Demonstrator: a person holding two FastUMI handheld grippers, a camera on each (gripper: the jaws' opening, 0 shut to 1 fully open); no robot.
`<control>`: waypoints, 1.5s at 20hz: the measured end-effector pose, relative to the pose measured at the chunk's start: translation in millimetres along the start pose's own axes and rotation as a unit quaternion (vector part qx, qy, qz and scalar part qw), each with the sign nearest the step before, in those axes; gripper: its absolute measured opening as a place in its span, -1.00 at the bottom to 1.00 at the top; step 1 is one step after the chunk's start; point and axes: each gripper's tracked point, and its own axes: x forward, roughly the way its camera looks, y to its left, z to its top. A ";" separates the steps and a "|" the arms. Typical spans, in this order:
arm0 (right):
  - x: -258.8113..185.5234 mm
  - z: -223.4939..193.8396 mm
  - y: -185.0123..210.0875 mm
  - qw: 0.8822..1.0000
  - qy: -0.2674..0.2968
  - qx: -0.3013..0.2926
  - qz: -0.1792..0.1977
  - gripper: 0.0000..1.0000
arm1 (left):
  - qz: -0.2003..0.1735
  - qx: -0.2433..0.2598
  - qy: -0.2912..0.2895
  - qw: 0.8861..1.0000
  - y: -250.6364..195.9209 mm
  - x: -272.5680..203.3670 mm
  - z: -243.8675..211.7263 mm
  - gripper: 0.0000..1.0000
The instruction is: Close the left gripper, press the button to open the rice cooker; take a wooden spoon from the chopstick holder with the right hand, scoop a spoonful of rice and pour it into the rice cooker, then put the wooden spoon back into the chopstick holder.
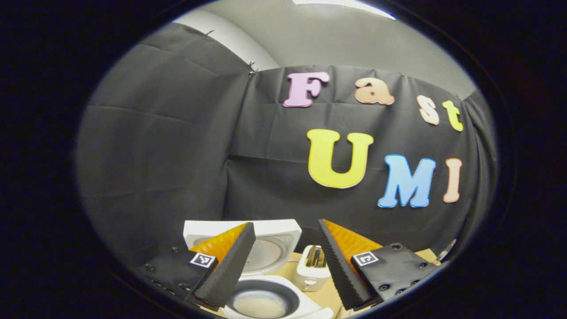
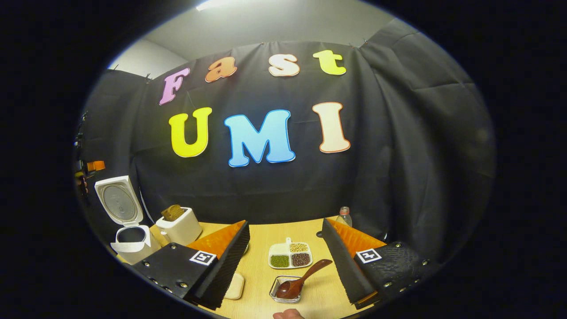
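- While the rice cooker (image 2: 128,221) stands at the far left of the wooden table (image 2: 261,274) in the right gripper view, its lid (image 2: 118,201) is raised upright and the pot opening faces up.
- From the left gripper view, the rice cooker (image 1: 266,292) sits directly below and ahead of the fingers; the inner pot (image 1: 261,303) holds a pale layer at its bottom, and the open lid (image 1: 270,248) stands behind it.
- One wooden spoon (image 2: 301,278) rests with its bowl inside a small clear container (image 2: 285,290) and its handle angled up and to the right, over the rim.
- No finger touches the spoon.
- Just behind the container lies a white divided tray (image 2: 290,255) with green, tan and dark grains in separate compartments.
- Beside the rice cooker stands a white toaster (image 2: 179,226) with slices of bread in its slots; the same toaster (image 1: 313,268) appears between the fingers in the left gripper view.
- Left gripper (image 1: 285,266): fingers spread wide apart, holding nothing.
- Right gripper (image 2: 285,261): fingers spread wide apart, holding nothing, with the tray and spoon visible in the gap.
- A clear bottle (image 2: 344,217) stands at the table's far edge, against the black cloth.
- A pale flat pad (image 2: 234,285) lies on the table next to the right gripper's left finger.
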 end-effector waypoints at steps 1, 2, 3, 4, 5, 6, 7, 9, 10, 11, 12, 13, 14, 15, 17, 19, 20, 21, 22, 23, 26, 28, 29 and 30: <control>0.5 -1.1 0.5 1.000 0.003 0.000 -0.001 0.99 | 0.006 -0.009 -0.001 1.000 7.4 11.5 5.9 0.94; 0.6 -1.7 0.7 1.000 0.005 0.000 -0.002 0.98 | 0.011 -0.017 -0.004 1.000 14.2 23.0 10.6 0.96; 1.4 -1.9 -1.1 1.000 0.008 0.000 -0.004 0.98 | 0.018 -0.021 -0.003 1.000 21.4 33.7 13.3 0.96; 2.0 -2.8 -1.7 1.000 0.010 -0.001 -0.007 0.98 | 0.022 -0.021 0.001 1.000 26.9 46.1 15.0 0.94; 2.8 -3.1 -2.1 1.000 0.012 0.000 -0.009 0.98 | 0.028 -0.015 0.004 0.999 32.6 57.6 14.8 0.94; 4.0 -2.6 -2.2 1.000 0.013 0.001 -0.011 0.98 | 0.034 -0.006 0.010 0.999 38.4 68.9 9.8 0.94; 5.4 -2.8 -2.7 1.000 0.015 0.002 -0.014 0.98 | 0.039 -0.001 0.017 0.999 43.4 79.9 2.8 0.94; 7.7 -4.3 -2.7 1.000 0.018 0.002 -0.017 0.98 | 0.046 -0.011 0.028 0.998 49.8 101.3 -4.3 0.96; 7.9 -5.7 -2.6 1.000 0.020 0.000 -0.018 0.99 | 0.050 -0.012 0.030 0.998 52.5 110.0 -7.5 0.94; 8.8 -6.0 -2.6 1.000 0.023 -0.003 -0.018 0.99 | 0.058 -0.008 0.034 0.998 57.3 119.6 -9.1 0.93; 10.2 -6.2 -1.9 1.000 0.024 -0.005 -0.018 0.99 | 0.061 -0.005 0.042 0.997 59.2 129.5 -13.2 0.92; 10.2 -5.1 -0.7 1.000 0.024 -0.006 -0.018 0.98 | 0.064 -0.006 0.053 0.997 62.1 138.1 -18.0 0.94; 11.2 -5.3 -0.2 1.000 0.025 -0.006 -0.018 0.98 | 0.070 -0.008 0.064 0.996 65.8 144.7 -25.0 0.94; 11.9 -4.8 0.6 1.000 0.026 -0.005 -0.017 0.98 | 0.077 -0.009 0.074 0.994 71.5 151.1 -31.7 0.92; 12.7 -6.0 2.0 0.999 0.029 -0.002 -0.014 0.98 | 0.095 -0.001 0.087 0.992 83.0 157.4 -40.9 0.94; 12.9 -5.0 1.7 1.000 0.029 0.002 -0.013 0.98 | 0.099 0.019 0.094 0.990 84.5 157.4 -49.2 0.93; 13.4 -5.4 0.7 0.999 0.030 0.004 -0.013 0.98 | 0.103 0.028 0.095 0.990 84.6 154.9 -49.7 0.93; 14.0 -6.5 0.0 0.999 0.031 0.009 -0.013 0.98 | 0.104 0.031 0.093 0.990 83.6 154.6 -50.8 0.93; 13.9 -8.2 0.4 0.999 0.033 0.015 -0.011 0.98 | 0.106 0.035 0.088 0.990 82.2 152.2 -49.8 0.93; 13.9 -8.5 0.5 0.999 0.034 0.021 -0.011 0.98 | 0.105 0.039 0.084 0.990 79.3 148.7 -49.4 0.88; 14.3 -10.2 -0.6 0.999 0.035 0.026 -0.007 0.99 | 0.099 0.055 0.068 0.991 61.8 109.8 -58.0 0.89; 14.1 -9.4 0.9 0.999 0.034 0.021 -0.003 0.98 | 0.096 0.055 0.059 0.992 53.0 89.7 -62.5 0.89; 14.2 -8.6 2.7 0.999 0.035 0.019 -0.001 0.98 | 0.093 0.055 0.057 0.992 48.0 80.5 -66.6 0.96; 13.8 -7.6 4.8 0.999 0.034 0.018 0.003 0.99 | 0.091 0.055 0.058 0.993 42.9 71.0 -73.2 0.90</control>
